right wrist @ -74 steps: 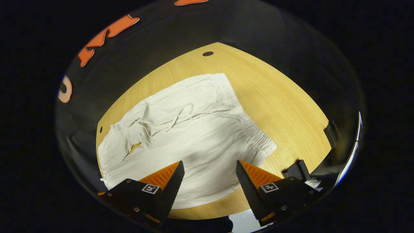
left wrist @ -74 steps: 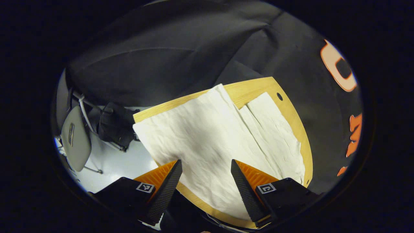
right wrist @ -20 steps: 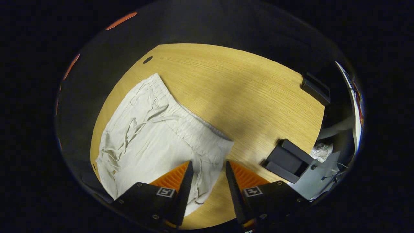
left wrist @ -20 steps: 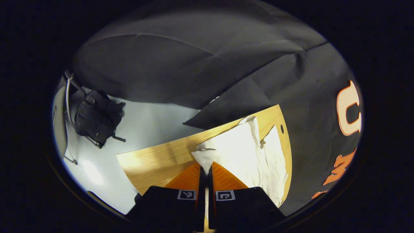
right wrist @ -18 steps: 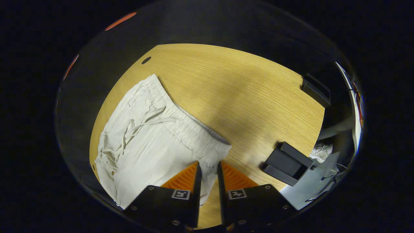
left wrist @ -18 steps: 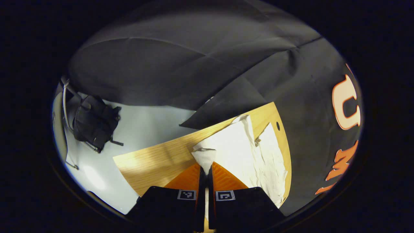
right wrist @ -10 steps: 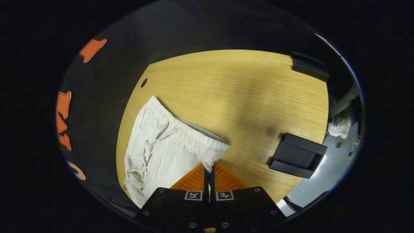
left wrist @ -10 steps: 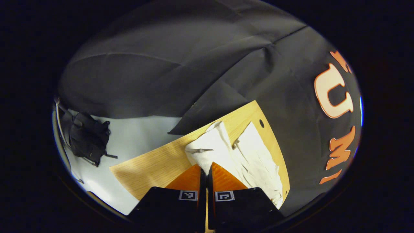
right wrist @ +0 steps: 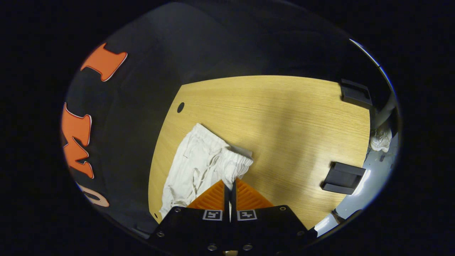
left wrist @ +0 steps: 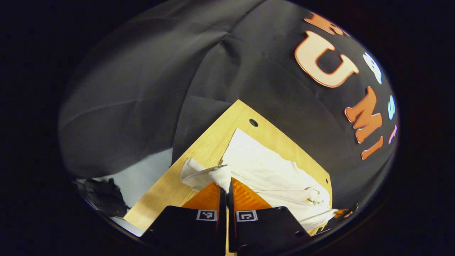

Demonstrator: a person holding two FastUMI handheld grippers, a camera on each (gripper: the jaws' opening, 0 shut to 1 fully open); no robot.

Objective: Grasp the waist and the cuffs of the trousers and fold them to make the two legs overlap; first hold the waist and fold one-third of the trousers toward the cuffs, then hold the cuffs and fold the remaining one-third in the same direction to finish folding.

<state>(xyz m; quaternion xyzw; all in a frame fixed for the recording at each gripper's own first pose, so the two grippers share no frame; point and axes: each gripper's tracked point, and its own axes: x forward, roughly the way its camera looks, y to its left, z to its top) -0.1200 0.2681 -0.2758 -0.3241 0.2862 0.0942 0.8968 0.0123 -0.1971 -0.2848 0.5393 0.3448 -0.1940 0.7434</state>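
Your left hand-held gripper (left wrist: 226,185) is clamped on a cuff of the trousers (left wrist: 270,170); your right hand-held gripper (right wrist: 230,186) pinches their waist (right wrist: 234,164); both ends lifted, the rest trailing on the table (right wrist: 284,117) ahead.

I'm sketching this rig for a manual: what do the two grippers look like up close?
The left gripper and right gripper match: two tapering wedge fingers with ribbed faces, each on a black block carrying a small square black-and-white marker. The right gripper's blocks show round screw heads along the lower edge.
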